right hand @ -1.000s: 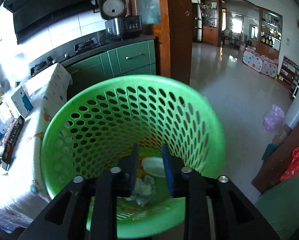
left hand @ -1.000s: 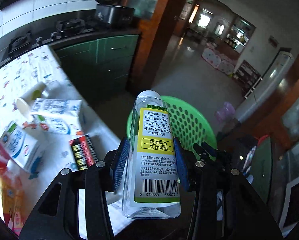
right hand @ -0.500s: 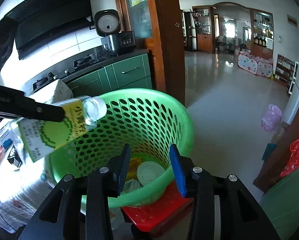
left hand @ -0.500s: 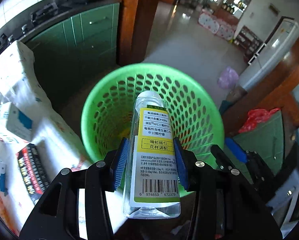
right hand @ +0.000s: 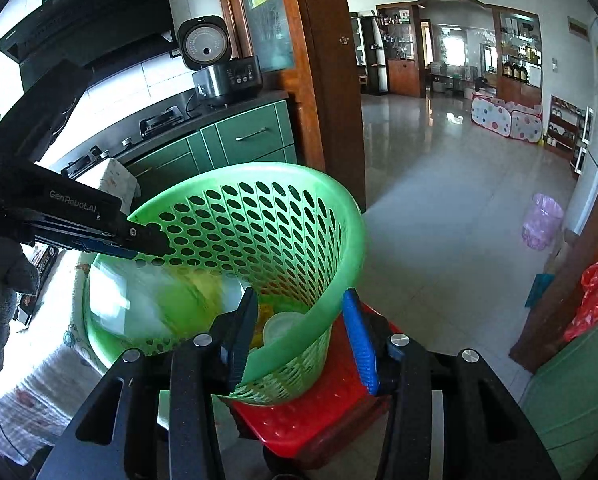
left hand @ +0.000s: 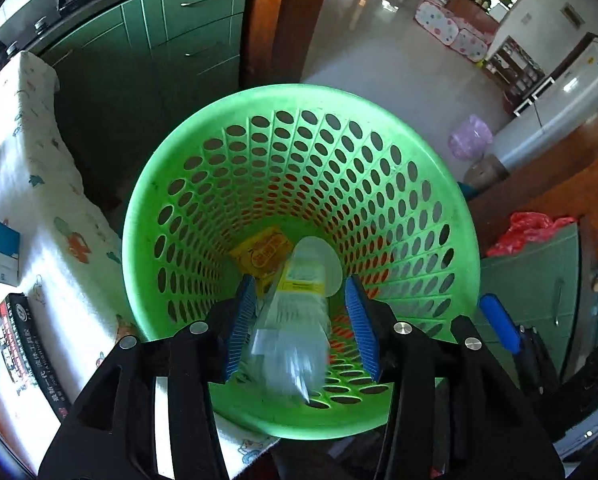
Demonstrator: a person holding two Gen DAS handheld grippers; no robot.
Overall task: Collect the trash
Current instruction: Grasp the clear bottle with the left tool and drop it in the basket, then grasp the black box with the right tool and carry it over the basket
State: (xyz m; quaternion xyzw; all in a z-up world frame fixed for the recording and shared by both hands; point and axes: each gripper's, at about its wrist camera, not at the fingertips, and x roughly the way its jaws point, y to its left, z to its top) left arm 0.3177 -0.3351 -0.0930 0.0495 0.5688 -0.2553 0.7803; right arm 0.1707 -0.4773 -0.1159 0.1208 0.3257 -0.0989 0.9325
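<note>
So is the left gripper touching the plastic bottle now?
Apart. Left wrist view: plastic bottle is blurred between the left gripper pads, gaps both sides.

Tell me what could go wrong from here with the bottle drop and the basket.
1. The bottle is blurred, dropping between the left gripper's open fingers; it might clip a finger or bounce off trash already in the green basket.
2. The basket leans on the red stool. The right gripper's fingers have just been opening with the rim between them; unsupported, the basket could tip or slide.
</note>
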